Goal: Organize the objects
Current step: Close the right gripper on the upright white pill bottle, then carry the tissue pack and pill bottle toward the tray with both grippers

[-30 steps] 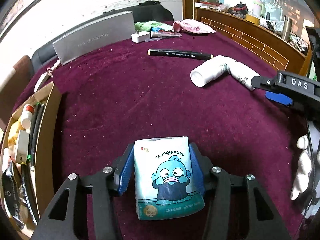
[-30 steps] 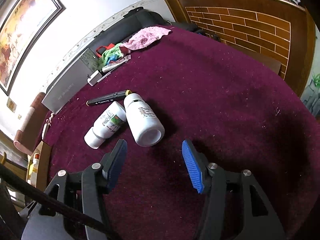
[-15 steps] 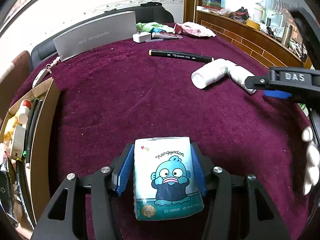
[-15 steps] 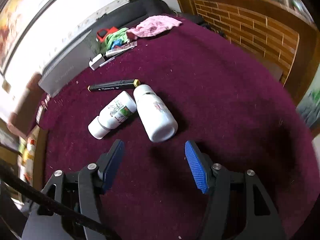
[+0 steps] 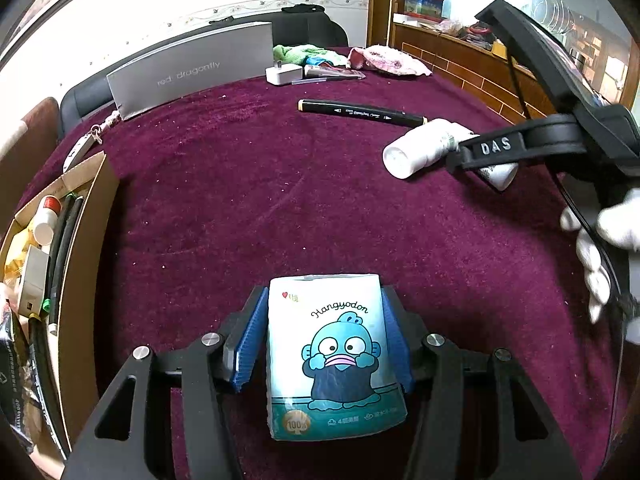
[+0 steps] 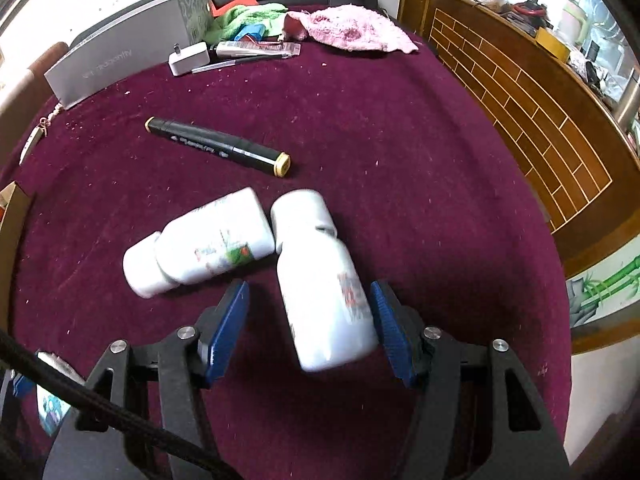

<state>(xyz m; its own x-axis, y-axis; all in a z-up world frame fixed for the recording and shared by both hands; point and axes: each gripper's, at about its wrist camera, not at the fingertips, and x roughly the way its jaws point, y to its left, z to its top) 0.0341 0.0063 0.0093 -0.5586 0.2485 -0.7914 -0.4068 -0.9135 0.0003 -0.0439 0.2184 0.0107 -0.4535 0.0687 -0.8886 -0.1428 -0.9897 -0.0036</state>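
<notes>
My left gripper (image 5: 322, 338) is shut on a white and teal tissue pack (image 5: 332, 356) with a blue cartoon fish, held above the maroon table (image 5: 280, 200). My right gripper (image 6: 310, 328) is open, its blue pads on either side of a lying white bottle (image 6: 324, 288); the right pad touches it, the left pad stands apart. A second white bottle (image 6: 200, 248) lies just to its left. A black marker (image 6: 218, 146) lies beyond them. The right gripper shows in the left wrist view (image 5: 520, 148) over the bottles (image 5: 416, 152).
An open cardboard box (image 5: 60, 264) with bottles, cables and packets sits at the table's left edge. A grey box (image 5: 192, 72), white charger (image 6: 188, 58), pens, green cloth (image 6: 248, 16) and pink cloth (image 6: 352, 32) lie at the back. A brick-patterned counter (image 6: 540, 100) stands on the right.
My right gripper has moved forward and down so that the nearer white bottle now lies between its pads. My left gripper still holds the tissue pack, nearly still.
</notes>
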